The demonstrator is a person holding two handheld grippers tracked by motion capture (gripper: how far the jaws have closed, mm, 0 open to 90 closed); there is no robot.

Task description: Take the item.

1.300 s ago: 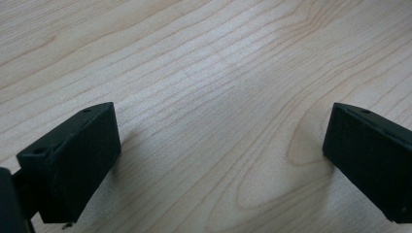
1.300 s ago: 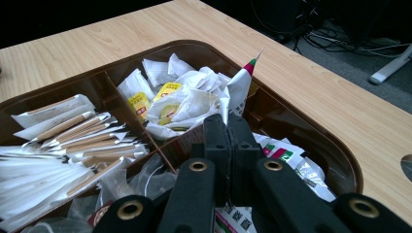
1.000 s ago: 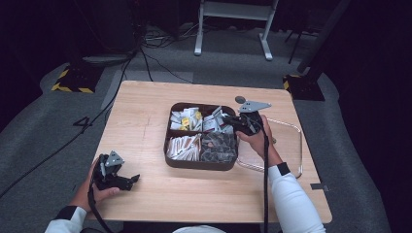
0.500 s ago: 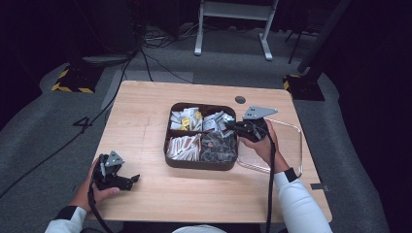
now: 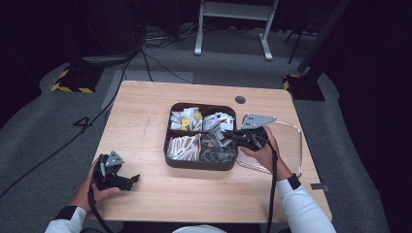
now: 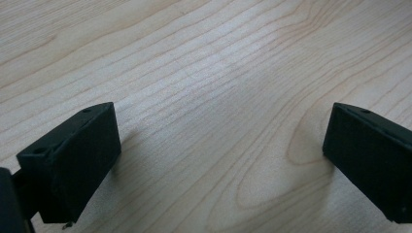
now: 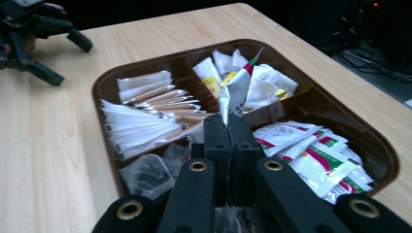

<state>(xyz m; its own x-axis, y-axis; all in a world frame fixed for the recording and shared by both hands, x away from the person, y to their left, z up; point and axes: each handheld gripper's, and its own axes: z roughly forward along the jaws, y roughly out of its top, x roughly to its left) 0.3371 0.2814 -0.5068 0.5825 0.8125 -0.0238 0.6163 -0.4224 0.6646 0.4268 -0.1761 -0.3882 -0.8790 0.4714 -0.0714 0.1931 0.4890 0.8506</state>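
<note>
A brown four-compartment tray (image 5: pixel 200 165) sits mid-table, filled with sachets. In the right gripper view my right gripper (image 7: pixel 228 121) is shut on a small white packet with a red and green tip (image 7: pixel 236 90), which stands up from the closed jaws above the tray (image 7: pixel 374 160). From above, the right gripper (image 5: pixel 232 136) hangs over the tray's right side. At the table's front left my left gripper (image 5: pixel 129 180) rests in a hand; its jaws (image 6: pixel 218 150) stand wide open over bare wood with nothing between them.
The compartments hold white and yellow packets (image 5: pixel 184 118), red and green printed packets (image 5: pixel 217 121), long brown and white sachets (image 5: pixel 183 145) and clear plastic packets (image 5: pixel 217 149). A clear tray (image 5: pixel 293 145) lies right of the brown one. A round dark grommet (image 5: pixel 240 99) marks the far edge.
My right gripper has drifted to the right across the tray, from over its middle toward its right edge, with the packet still in its jaws. The left gripper has stayed put.
</note>
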